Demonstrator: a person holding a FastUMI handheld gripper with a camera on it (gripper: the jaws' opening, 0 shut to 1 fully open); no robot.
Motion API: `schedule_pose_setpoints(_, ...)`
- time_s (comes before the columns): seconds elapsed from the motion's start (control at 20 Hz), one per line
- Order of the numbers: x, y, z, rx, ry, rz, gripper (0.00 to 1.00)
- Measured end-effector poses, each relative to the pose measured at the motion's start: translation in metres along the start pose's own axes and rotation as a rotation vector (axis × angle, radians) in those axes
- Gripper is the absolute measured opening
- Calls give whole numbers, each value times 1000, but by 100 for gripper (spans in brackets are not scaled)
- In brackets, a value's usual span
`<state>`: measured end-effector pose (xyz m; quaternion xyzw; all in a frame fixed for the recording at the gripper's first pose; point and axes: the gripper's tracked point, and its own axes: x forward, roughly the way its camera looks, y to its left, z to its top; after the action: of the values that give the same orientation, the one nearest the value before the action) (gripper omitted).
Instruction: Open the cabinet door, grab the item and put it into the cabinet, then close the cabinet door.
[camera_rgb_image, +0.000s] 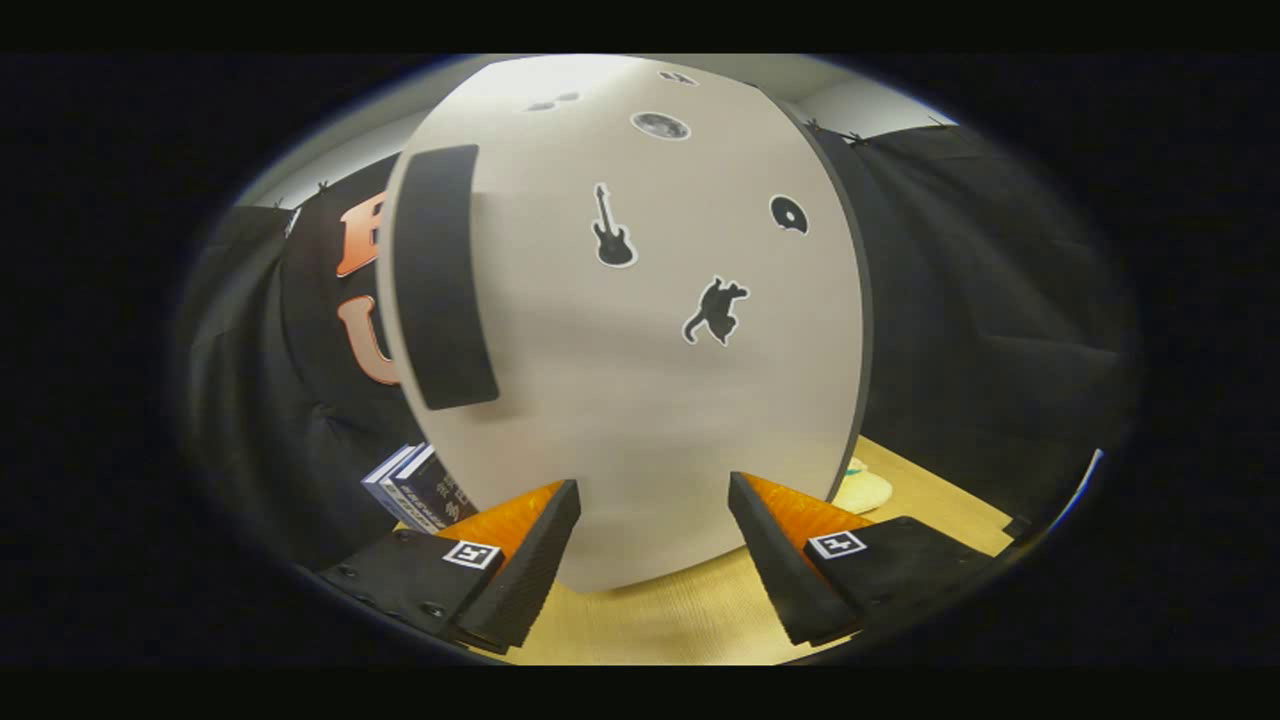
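One pale cabinet door (640, 400), closed, with one dark handle (440, 275) and several black stickers, faces the gripper (655, 525), its fingers apart and empty just ahead of it. Two books (415, 490) lean left of the cabinet on the wooden bench (650, 625); black cloth walls the booth.

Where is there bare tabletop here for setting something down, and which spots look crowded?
Bare table lies between the open tongs and the foot of the cabinet door. Another bare strip runs right of the door, past a pale item at the door's edge. Left of the door it is crowded: books sit against the black cloth.
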<state>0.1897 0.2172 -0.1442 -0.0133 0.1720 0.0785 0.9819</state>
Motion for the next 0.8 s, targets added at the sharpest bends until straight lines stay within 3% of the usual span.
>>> schedule_pose_setpoints(0.2,-47,-1,22,-67,-12,15,97)
schedule_pose_setpoints(0.55,-113,2,67,-52,-111,70,97)
schedule_pose_setpoints(0.8,-138,-11,79,-39,-143,38,97)
